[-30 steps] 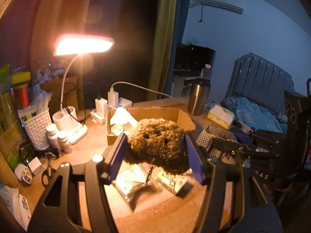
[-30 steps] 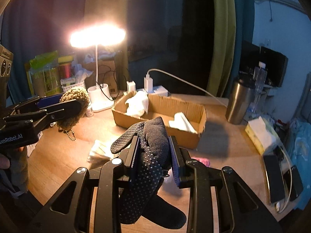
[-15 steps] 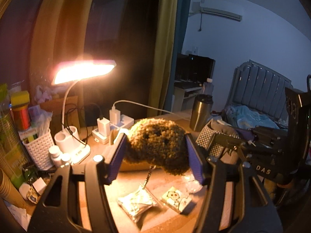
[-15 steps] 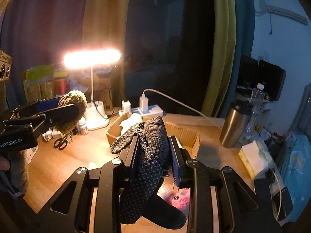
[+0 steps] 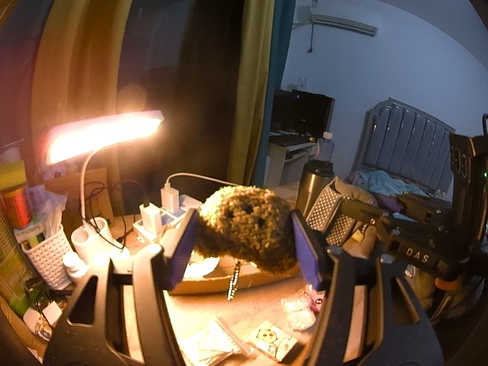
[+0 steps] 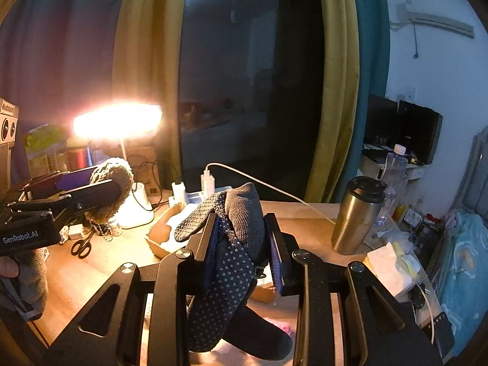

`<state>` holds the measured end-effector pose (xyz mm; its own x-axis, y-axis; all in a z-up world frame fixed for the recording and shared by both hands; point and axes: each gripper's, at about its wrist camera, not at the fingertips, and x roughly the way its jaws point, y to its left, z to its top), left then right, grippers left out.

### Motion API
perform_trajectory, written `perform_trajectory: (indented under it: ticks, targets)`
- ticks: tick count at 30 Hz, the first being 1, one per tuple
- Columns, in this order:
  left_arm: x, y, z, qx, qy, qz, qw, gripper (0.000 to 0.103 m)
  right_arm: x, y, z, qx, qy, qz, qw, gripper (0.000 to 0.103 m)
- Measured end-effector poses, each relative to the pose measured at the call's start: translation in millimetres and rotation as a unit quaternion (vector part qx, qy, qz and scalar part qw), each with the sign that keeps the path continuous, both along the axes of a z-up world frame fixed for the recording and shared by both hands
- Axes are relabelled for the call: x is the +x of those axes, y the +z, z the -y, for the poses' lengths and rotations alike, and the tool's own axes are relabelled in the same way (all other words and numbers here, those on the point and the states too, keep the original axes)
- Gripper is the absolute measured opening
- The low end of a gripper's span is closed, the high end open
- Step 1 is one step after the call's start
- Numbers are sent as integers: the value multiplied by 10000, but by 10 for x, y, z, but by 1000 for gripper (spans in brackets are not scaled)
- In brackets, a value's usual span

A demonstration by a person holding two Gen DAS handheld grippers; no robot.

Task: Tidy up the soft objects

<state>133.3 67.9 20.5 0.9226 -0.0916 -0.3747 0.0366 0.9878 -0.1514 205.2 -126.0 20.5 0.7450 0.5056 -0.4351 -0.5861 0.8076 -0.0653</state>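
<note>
My left gripper (image 5: 244, 235) is shut on a brown curly plush toy (image 5: 244, 225) with a ball chain (image 5: 233, 283) dangling from it, held in the air above the cardboard box (image 5: 213, 283). In the right wrist view the same plush toy (image 6: 113, 192) shows at the left in the left gripper (image 6: 100, 189). My right gripper (image 6: 244, 241) is shut on a dark dotted glove (image 6: 235, 244), also lifted above the cardboard box (image 6: 161, 235), where white soft items lie. In the left wrist view the dotted glove (image 5: 329, 213) hangs at the right in the right gripper (image 5: 344, 213).
A lit desk lamp (image 5: 100, 134) stands at the back left beside a white basket (image 5: 48, 256), chargers (image 5: 158, 213) and scissors (image 6: 80, 245). A steel tumbler (image 6: 353, 213) and tissues (image 6: 390, 265) sit at the right. Small packets (image 5: 271, 338) lie on the wooden desk (image 6: 91, 262).
Both grippers have risen and tilted up with their loads still held; the box and desk have slid lower in both views and more of the curtains and wall shows.
</note>
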Motion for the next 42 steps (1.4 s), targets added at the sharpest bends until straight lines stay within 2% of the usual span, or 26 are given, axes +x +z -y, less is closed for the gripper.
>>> perform_trajectory:
  ticks: [13,18,31,42]
  targets:
    - [388,-29,77,35,-86,30,10000,61,300,-33,31,78,-79,-33,9999,31]
    - [504,-100,53,39,-130,182,9997,61,395,-70,-14,123,-85,-63,9999,31]
    - [1055,-560,-31,100,97,-337,9993,61,905,-464,-182,137,57,-531,9985,31]
    - [1321,-892,-39,80,-1,-661,9978,61,1142,-730,-370,103,193,-853,9961,31]
